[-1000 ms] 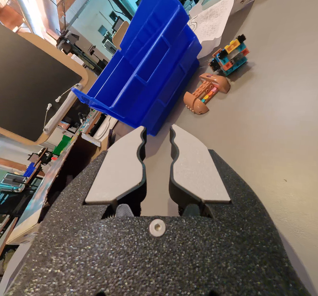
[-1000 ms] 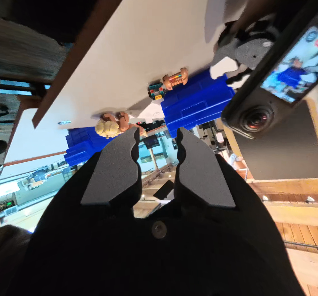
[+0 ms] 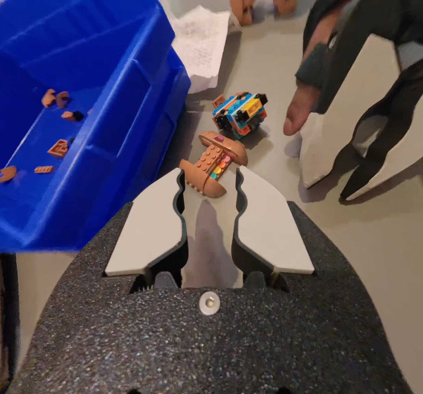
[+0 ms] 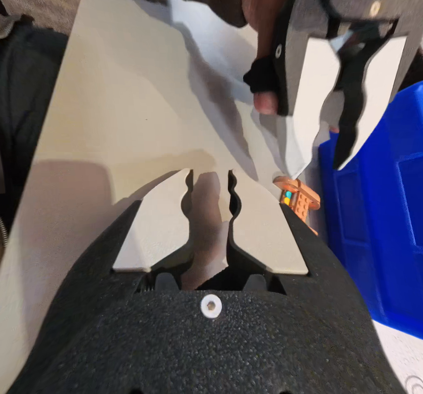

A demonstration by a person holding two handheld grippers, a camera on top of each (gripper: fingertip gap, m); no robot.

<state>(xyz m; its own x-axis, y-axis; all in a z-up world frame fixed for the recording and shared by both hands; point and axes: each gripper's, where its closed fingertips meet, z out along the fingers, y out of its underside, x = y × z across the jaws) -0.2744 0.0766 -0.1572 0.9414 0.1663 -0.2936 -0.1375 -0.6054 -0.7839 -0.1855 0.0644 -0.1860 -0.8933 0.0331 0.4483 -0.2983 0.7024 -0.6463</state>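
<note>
The left gripper (image 3: 209, 172) stands with its jaws apart and nothing clamped; low in the centre of its own view, the near end of a brown brick model (image 3: 212, 165) lies on the grey table (image 3: 343, 268) just between the tips, and contact cannot be told; a multicoloured brick block (image 3: 240, 115) sits just beyond it, a blue bin (image 3: 114, 85) fills the upper left with loose brown pieces (image 3: 57, 149) on its floor, and white paper (image 3: 201, 46) lies behind; at the right edge the right gripper (image 3: 325, 190) points down at the table, jaws parted, a thumb (image 3: 297, 113) on its side.

The right wrist view shows its own jaws apart over bare table, gripping nothing; the brown model appears at centre right beside the bin wall, under the tips of the left gripper; only the left view shows the bin's contents and the multicoloured block.
</note>
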